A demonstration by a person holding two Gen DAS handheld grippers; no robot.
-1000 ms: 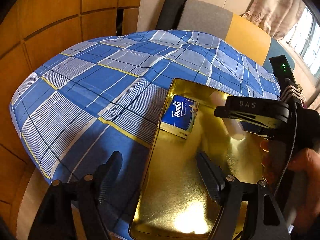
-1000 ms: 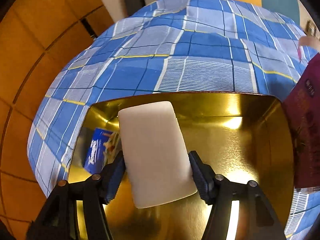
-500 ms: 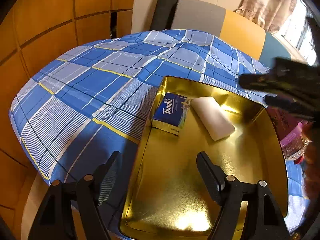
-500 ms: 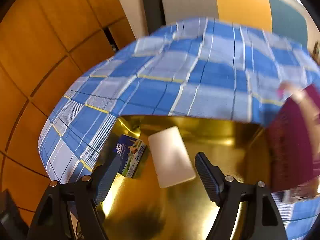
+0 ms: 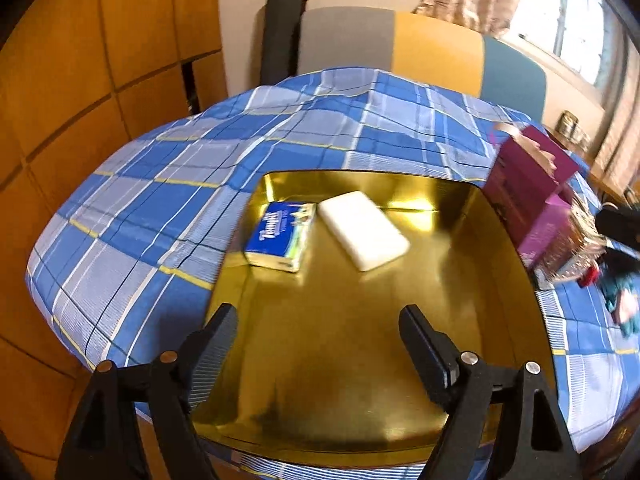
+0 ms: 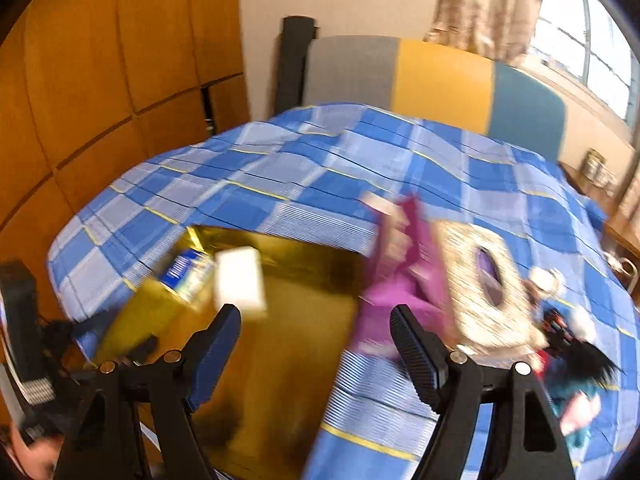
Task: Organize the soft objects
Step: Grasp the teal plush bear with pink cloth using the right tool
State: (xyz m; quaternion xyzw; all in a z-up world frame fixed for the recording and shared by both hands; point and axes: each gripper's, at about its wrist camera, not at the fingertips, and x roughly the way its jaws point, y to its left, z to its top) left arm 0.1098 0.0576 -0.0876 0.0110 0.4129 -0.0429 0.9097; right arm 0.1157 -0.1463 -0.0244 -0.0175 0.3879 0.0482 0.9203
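Inside the gold tray (image 5: 472,300), a Tempo tissue pack (image 5: 280,236) and white sponge (image 5: 364,230) lie side by side, sorted together. The left hand-held gripper (image 5: 320,344) hangs over the tray, jaws opening, empty; the right hand-held gripper (image 6: 316,344) is wide, empty.

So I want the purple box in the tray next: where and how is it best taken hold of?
Probably across its two broad purple faces, coming from above. The purple box stands on the blue plaid cloth against the gold tray at its right rim, its open top flaps up, so the narrow width suits the open right gripper.
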